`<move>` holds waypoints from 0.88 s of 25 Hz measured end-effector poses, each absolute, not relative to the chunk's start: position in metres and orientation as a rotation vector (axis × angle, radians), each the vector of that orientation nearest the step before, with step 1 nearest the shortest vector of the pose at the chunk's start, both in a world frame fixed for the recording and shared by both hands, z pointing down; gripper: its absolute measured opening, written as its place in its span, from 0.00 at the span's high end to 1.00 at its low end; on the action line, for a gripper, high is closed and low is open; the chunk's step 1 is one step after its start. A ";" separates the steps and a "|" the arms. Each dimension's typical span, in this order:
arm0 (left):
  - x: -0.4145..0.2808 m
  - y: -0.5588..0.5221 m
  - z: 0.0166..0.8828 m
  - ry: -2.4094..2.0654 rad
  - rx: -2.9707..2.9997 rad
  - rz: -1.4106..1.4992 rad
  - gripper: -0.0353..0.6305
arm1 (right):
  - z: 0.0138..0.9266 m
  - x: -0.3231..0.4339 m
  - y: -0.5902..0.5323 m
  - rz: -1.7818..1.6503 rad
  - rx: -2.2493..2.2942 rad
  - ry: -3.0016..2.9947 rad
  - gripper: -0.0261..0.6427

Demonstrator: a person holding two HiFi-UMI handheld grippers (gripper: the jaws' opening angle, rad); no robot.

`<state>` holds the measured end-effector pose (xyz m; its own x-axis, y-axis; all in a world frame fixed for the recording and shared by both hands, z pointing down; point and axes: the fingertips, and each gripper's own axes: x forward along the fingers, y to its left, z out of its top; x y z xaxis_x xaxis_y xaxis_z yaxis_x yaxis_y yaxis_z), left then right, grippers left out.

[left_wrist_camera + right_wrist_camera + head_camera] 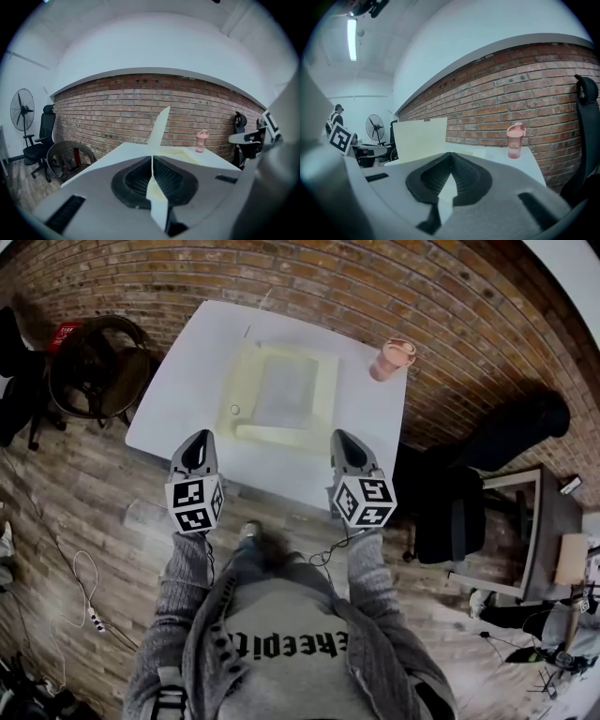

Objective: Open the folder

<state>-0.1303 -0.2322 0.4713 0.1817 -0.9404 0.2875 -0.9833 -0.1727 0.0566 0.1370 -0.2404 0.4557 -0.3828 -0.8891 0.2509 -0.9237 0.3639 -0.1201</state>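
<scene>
Two tongs, one folder, one bottle

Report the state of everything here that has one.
folder: partly open, its cover raised and standing up.
left gripper: shut on the edge of the folder's cover.
right gripper: jaws together, nothing clearly pinched.
pink bottle: upright, cap on.
fan: standing; whether it spins cannot be told.
</scene>
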 end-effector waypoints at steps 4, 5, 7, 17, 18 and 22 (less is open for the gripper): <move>-0.127 -0.224 0.455 -1.874 2.241 0.226 0.93 | 0.443 0.138 -0.232 0.334 1.644 -2.507 0.95; -0.126 -0.222 0.452 -1.878 2.244 0.213 0.93 | 0.439 0.139 -0.230 0.326 1.643 -2.515 0.96; -0.122 -0.217 0.444 -1.884 2.250 0.190 0.93 | 0.432 0.142 -0.225 0.306 1.641 -2.529 0.96; -0.106 -0.192 0.401 -1.955 2.292 0.075 0.93 | 0.396 0.154 -0.195 0.181 1.648 -2.604 0.95; -0.105 -0.189 0.397 -1.962 2.297 0.067 0.93 | 0.392 0.155 -0.192 0.174 1.651 -2.612 0.95; -0.100 -0.179 0.384 -1.983 2.324 0.045 0.93 | 0.379 0.160 -0.181 0.136 1.660 -2.632 0.96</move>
<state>-0.0999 -0.1789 0.3845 0.1585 -0.9842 0.0783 -0.9868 -0.1552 0.0464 0.1603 -0.1806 0.3793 -0.4315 -0.8995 0.0692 -0.9018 0.4281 -0.0593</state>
